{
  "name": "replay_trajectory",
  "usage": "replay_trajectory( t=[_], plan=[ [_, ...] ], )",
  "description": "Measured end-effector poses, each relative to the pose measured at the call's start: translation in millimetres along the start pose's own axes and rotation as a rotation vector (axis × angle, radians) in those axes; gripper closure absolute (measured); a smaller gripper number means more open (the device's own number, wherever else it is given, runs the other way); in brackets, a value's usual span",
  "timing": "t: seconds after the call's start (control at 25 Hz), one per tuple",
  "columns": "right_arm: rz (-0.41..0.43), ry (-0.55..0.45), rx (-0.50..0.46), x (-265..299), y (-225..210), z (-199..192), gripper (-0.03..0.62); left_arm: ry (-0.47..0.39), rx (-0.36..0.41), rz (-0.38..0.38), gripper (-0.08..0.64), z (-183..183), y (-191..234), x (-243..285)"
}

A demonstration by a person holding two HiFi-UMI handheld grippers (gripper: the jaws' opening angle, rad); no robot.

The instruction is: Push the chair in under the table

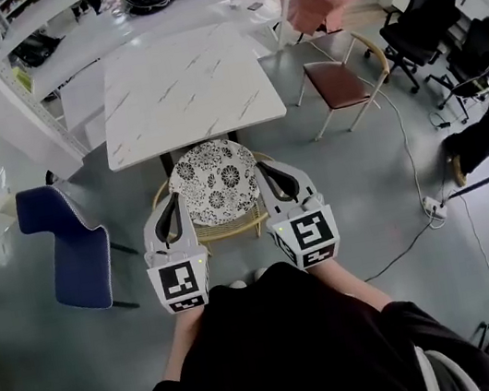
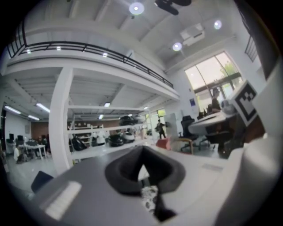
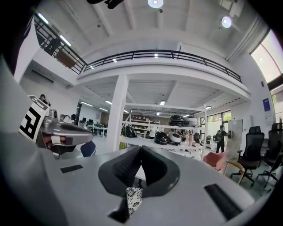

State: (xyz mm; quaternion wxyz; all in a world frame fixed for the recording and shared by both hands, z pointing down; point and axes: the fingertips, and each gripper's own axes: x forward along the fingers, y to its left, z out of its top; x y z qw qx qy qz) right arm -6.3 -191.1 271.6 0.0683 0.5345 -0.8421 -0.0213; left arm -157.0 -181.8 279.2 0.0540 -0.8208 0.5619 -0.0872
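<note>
The chair [image 1: 216, 181], with a black-and-white flower-patterned round seat and a light wooden frame, stands at the near edge of the white marbled table [image 1: 183, 88], its front tucked partly under the top. My left gripper [image 1: 169, 203] is at the chair's left side and my right gripper [image 1: 268, 171] at its right, both pointing level toward the table. In the left gripper view the left gripper [image 2: 142, 155] is shut on nothing, with a bit of the flower pattern [image 2: 149, 194] showing below the pads. The right gripper [image 3: 141, 149] is likewise shut and empty above the pattern [image 3: 133, 198].
A blue chair [image 1: 70, 239] stands left of me and a red-brown chair [image 1: 341, 79] at the table's right. Black office chairs [image 1: 423, 13] are farther right. A cable and power strip [image 1: 431, 204] lie on the floor to the right. White shelving [image 1: 59, 45] runs behind the table.
</note>
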Motion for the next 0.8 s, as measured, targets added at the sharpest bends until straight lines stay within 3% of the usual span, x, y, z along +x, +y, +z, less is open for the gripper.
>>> replay_trajectory(
  t=[0.8],
  plan=[
    [0.003, -0.009, 0.001, -7.3, -2.7, -1.3, 0.571, -0.013, -0.013, -0.005, 0.552, 1.2, -8.6, -2.9]
  ],
)
